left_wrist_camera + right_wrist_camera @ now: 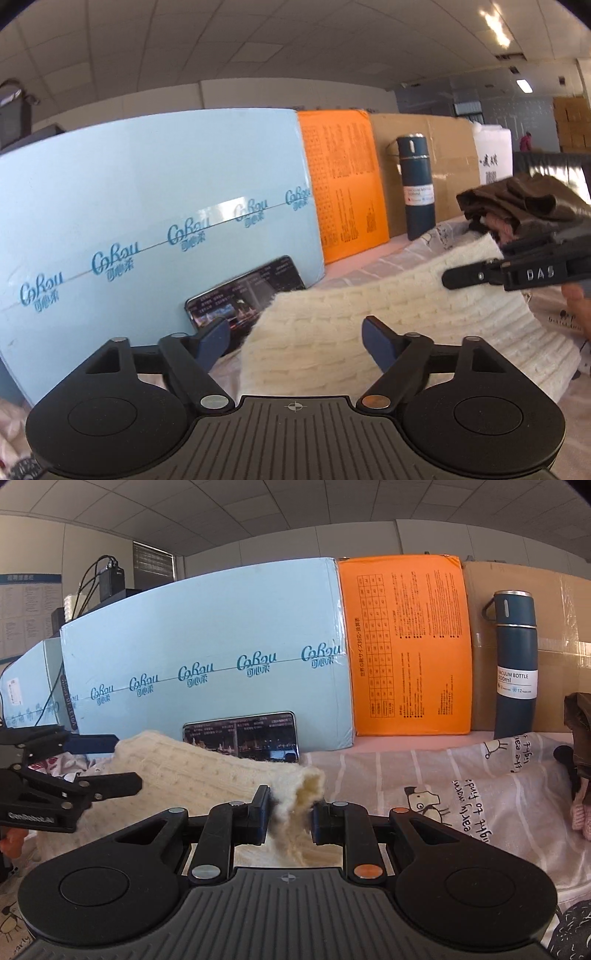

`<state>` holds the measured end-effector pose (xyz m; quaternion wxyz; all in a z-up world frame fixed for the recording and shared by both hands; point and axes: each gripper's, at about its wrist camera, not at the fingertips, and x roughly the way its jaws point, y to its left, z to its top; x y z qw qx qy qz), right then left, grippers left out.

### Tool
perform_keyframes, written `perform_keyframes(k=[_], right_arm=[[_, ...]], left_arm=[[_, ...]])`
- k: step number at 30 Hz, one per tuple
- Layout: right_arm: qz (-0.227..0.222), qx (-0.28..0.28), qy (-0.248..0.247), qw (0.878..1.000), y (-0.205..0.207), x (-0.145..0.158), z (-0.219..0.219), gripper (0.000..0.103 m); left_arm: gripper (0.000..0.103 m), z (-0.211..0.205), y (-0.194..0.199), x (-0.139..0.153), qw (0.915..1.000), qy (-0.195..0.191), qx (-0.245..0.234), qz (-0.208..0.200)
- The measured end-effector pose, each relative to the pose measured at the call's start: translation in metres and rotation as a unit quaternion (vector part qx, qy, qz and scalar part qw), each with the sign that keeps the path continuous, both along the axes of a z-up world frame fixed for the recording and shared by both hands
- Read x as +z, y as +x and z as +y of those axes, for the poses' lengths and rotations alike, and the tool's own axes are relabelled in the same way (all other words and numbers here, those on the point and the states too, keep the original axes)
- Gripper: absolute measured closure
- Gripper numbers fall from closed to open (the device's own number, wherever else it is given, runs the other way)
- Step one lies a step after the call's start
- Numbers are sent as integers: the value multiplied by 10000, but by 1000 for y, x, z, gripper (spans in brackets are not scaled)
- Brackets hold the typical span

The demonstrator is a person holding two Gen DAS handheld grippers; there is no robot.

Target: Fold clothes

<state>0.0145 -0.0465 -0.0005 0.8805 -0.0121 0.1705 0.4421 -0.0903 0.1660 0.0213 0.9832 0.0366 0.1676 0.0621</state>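
Note:
A cream knitted garment (369,325) lies across the printed sheet, stretched from left to right. My left gripper (297,334) is open, its blue fingers either side of the garment's near edge. My right gripper (290,812) is shut on the garment's folded end (295,805), with knit bunched between the pads. In the left wrist view the right gripper (517,273) shows side-on at the garment's far right. In the right wrist view the left gripper (74,768) shows at the far left over the knit.
A light blue box (207,646), an orange box (402,642) and a cardboard box (554,627) line the back. A phone (240,734) leans on the blue box. A dark blue vacuum bottle (515,664) stands right. Brown and pink clothes (524,206) are piled far right.

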Motion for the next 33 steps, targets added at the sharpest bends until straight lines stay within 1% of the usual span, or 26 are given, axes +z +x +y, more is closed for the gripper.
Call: perform_keyframes(k=[2, 3, 6, 8, 9, 11, 12, 14, 17, 18, 20, 21, 22, 23, 26, 29, 32, 33], right_arm=[[71, -60, -30, 10000, 2, -2, 0, 84], [104, -69, -35, 9999, 3, -2, 0, 83], [180, -108, -46, 9998, 4, -4, 0, 81], [262, -187, -22, 9995, 6, -4, -2, 75], [317, -219, -7, 9993, 7, -4, -3, 71], [440, -261, 10, 9987, 10, -4, -5, 61], [511, -283, 25, 9983, 12, -4, -6, 59], [691, -331, 78, 9970, 15, -4, -8, 52], [962, -403, 157, 9944, 19, -3, -12, 44], [1051, -427, 183, 9934, 21, -3, -13, 42], [1360, -432, 396, 9890, 28, -4, -19, 34], [1557, -413, 541, 9855, 32, -4, -23, 28], [1747, -384, 673, 9816, 36, -5, -27, 24], [1907, -338, 766, 9781, 39, -6, -30, 23], [2244, -228, 906, 9700, 46, -8, -36, 20], [2503, -79, 944, 9635, 51, -10, -37, 17], [2818, 81, 932, 9549, 55, -13, -36, 16], [2924, 148, 909, 9518, 56, -15, -35, 16]], left_arm=[[12, 16, -4, 2, 9983, -589, -23, 24], [12, 21, -3, 0, 9971, -763, 0, 72], [13, 29, 7, -6, 9934, -1089, 238, 265], [13, 31, 9, -12, 9906, -1290, 288, 351], [13, 31, 10, -15, 9901, -1299, 352, 408], [13, 27, 17, -21, 9902, -1081, 643, 601], [12, 26, 19, -24, 9899, -988, 751, 691], [11, 24, 23, -29, 9886, -942, 868, 788], [10, 22, 25, -32, 9878, -874, 970, 854], [8, 22, 25, -32, 9875, -870, 1000, 853], [7, 23, 23, -32, 9871, -889, 1037, 829], [7, 24, 21, -32, 9873, -909, 1030, 800], [7, 25, 19, -30, 9873, -954, 1018, 755], [8, 27, 17, -28, 9861, -1105, 1012, 719], [7, 34, 8, -21, 9776, -1734, 1018, 625], [6, 40, -5, -11, 9643, -2386, 1029, 514], [4, 41, -24, -6, 9508, -2905, 968, 468], [4, 42, -32, -6, 9451, -3080, 993, 456]])
